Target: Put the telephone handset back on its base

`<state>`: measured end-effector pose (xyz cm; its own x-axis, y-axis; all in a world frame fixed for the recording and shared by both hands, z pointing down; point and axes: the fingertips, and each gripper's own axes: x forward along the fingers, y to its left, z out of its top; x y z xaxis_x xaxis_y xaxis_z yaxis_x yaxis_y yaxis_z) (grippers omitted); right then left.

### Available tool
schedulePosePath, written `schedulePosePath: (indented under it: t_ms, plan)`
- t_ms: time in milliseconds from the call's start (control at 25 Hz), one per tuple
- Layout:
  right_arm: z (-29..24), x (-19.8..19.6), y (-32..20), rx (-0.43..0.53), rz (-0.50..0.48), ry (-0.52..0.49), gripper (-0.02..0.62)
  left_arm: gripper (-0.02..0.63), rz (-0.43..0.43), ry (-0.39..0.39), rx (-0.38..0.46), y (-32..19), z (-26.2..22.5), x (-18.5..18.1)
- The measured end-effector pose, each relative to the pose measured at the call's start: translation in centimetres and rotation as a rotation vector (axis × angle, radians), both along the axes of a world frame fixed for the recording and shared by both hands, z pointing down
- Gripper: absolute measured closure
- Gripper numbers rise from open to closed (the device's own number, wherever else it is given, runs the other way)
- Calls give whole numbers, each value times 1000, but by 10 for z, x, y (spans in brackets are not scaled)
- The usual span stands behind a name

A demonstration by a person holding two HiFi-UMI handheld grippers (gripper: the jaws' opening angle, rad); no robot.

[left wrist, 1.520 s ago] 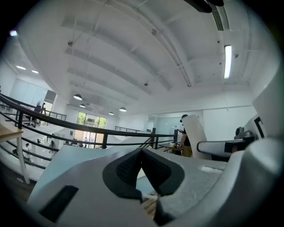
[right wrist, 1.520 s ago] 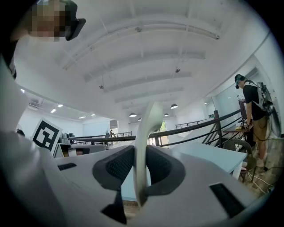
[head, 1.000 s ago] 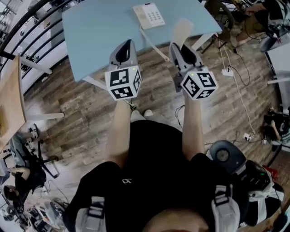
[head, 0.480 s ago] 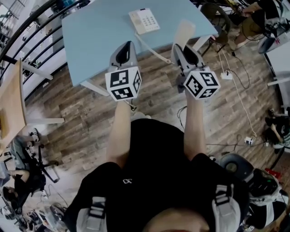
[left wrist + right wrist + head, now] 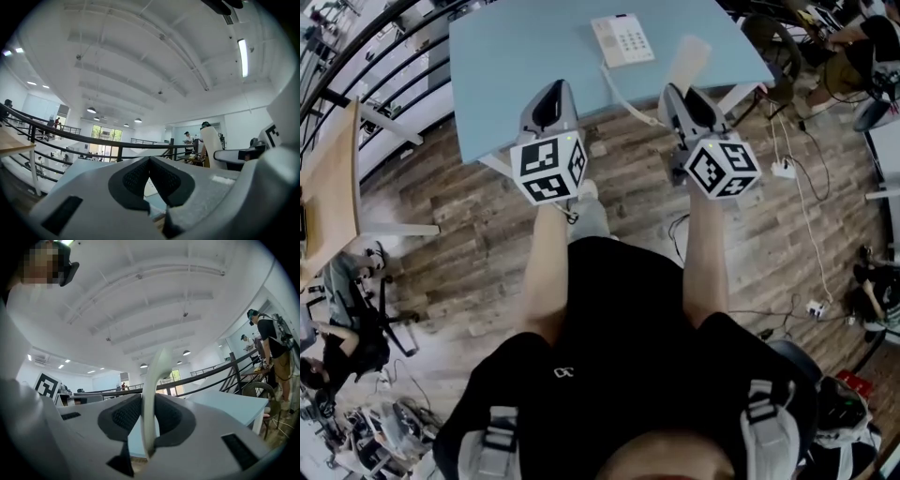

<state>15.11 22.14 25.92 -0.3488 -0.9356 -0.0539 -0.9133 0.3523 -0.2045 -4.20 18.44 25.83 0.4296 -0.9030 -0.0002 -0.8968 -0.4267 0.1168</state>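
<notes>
The cream telephone base (image 5: 622,39) with its keypad lies at the far side of the blue table (image 5: 516,66). Its cord (image 5: 623,94) runs off the near edge to the cream handset (image 5: 686,64) (image 5: 151,399). My right gripper (image 5: 677,94) (image 5: 149,420) is shut on the handset and holds it upright near the table's front right edge, right of the base. My left gripper (image 5: 551,92) (image 5: 149,164) hovers at the table's near edge with its pads together and nothing between them.
A wooden floor (image 5: 469,244) lies below me. A light wooden table (image 5: 323,206) stands at the left, and a black railing (image 5: 356,56) runs behind. Cables and a power strip (image 5: 784,169) lie at the right, near chairs. People stand in the background (image 5: 269,348).
Both grippers keep their pose and the right one keeps its hold on the handset. The table and base have drifted slightly right in the head view.
</notes>
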Motion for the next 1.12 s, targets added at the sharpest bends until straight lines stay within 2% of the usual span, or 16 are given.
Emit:
schedulePosePath:
  t_ms: [280,600,720,880,1120]
  plan:
    - [1,9,-45,3,15,8,514,607,-45,22,-3,-46,7,-19]
    - [14,18,-131,-32,27,-3,514,607,25,-12,-13,-126,16,16]
    - [29,21,-165,-70,41,-16,514,607,52,-15,-59,-161,32,23]
    - [53,30,-217,-134,66,-17,514,607,82,18,-127,-215,53,32]
    - [91,43,-282,-236,119,-26,514,606,127,14,-221,-292,90,47]
